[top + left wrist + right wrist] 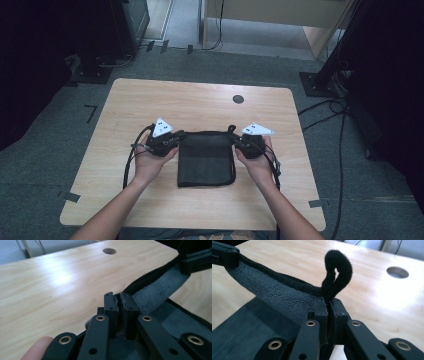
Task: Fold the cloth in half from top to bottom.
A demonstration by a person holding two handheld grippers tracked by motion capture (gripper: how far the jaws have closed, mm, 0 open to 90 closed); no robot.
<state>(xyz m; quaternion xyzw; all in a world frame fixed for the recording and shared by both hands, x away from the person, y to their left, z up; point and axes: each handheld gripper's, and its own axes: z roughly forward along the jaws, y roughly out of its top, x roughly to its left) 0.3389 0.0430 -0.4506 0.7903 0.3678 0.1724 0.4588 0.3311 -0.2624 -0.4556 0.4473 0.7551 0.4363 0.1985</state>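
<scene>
- Now the left gripper (172, 137) pinches the far left corner of the towel (206, 160); in the left gripper view its jaws are pressed together on the dark edge (119, 305).
- Equally, the right gripper (239, 141) pinches the far right corner of the towel; in the right gripper view the jaws stand closed on the cloth, just under a small black loop (337, 267).
- From the left gripper, the lifted edge of the towel (155, 293) runs away to the right gripper (196, 261), which is seen at the top right of that view.
- From the right gripper, the same edge (277, 296) runs to the left gripper (223, 256) at the top left of its view.
- Between the two grippers the towel is stretched; the rest of it lies flat and folded on the table (150, 102), on the near side of both grippers, toward the person.
- Each hand (149, 162) holds its gripper from behind, and the other hand (260, 165) is just beside the right side of the towel.
- Beyond the grippers, well apart, there is a round hole (238, 99) in the table.
</scene>
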